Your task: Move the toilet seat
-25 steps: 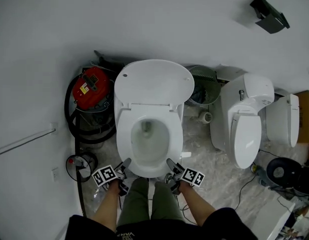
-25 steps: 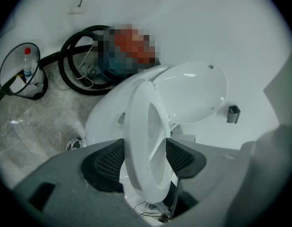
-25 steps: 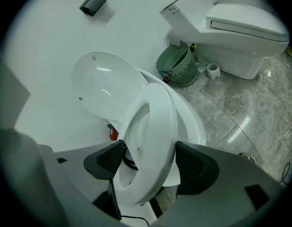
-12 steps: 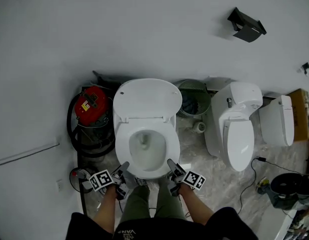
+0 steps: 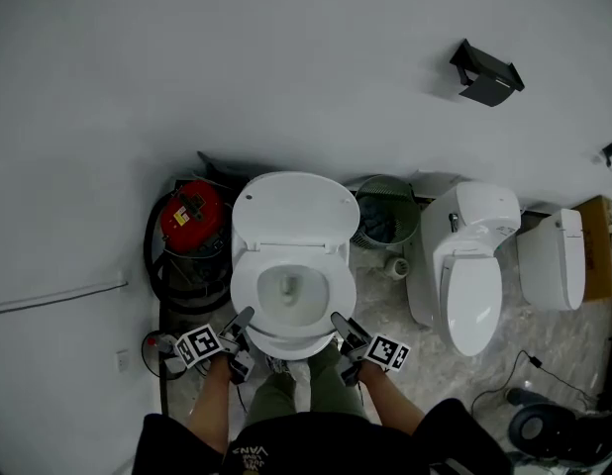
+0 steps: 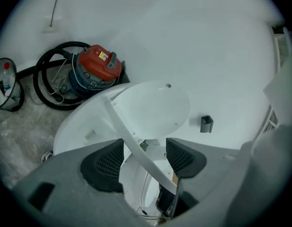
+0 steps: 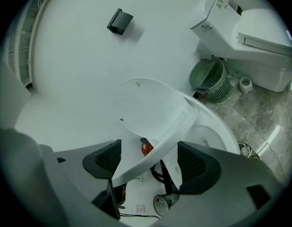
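Observation:
The white toilet [image 5: 249,310] stands before me with its lid [image 5: 291,211] upright against the wall. Its seat ring [image 5: 331,290] is raised a little off the bowl at the front. My left gripper [image 5: 243,321] is at the seat's front left and my right gripper [image 5: 338,323] at its front right. In the left gripper view the seat's edge [image 6: 132,143] runs diagonally between the dark pads [image 6: 106,162], below the lid [image 6: 155,108]. In the right gripper view the seat [image 7: 172,129] likewise crosses between the pads [image 7: 193,162]. Both grippers appear shut on it.
A red vacuum [image 5: 192,216] with a black hose stands left of the toilet, a green wire basket [image 5: 385,211] to its right. Two more white toilets [image 5: 474,265] [image 5: 554,260] stand further right. A black holder [image 5: 487,72] hangs on the wall. My legs are between the grippers.
The head view has pulled back and shifted, so the toilet looks smaller. Both grippers stay at the seat's front corners.

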`<state>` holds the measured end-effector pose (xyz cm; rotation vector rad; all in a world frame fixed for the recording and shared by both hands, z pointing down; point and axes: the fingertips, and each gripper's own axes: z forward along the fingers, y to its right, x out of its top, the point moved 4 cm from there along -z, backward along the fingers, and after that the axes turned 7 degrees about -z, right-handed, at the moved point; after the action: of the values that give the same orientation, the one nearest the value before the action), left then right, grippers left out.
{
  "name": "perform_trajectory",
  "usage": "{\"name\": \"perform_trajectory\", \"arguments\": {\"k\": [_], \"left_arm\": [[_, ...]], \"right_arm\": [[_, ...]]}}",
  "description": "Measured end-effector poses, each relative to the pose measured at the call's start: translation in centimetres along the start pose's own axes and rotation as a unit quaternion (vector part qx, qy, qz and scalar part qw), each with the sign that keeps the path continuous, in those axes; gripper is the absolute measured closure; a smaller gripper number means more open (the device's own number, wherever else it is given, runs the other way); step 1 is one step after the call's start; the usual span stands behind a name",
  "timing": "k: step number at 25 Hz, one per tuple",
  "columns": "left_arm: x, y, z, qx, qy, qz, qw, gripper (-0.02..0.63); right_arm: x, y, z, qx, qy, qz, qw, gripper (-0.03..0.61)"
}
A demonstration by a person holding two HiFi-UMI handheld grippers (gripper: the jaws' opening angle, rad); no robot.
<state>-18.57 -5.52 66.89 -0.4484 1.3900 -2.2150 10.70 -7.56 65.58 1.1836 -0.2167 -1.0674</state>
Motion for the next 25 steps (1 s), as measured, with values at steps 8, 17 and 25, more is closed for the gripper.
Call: {"name": "perform_trajectory", "arguments": {"k": [8,17,25], "left_arm": [[1.5,3.5,0.6,-0.024,0.065,-0.016,0.9975,0.322],[2.5,7.4,1.3,-0.054,0.117,-0.011,0.9915,0.319],[3.0,11.1,1.4,-0.068,0.152,0.025,0.9857,0.350]], "right_arm": [[3.2,-2.2,0.7,0.039,-0.049,-0.002,0.998,0.219],[6.4,-3.7,2.1,0.069,-0.077,-0.020,0.994,0.219],[9.2,-4.9,3.6,0.101,-0.092,-0.064,0.989,0.219]]}}
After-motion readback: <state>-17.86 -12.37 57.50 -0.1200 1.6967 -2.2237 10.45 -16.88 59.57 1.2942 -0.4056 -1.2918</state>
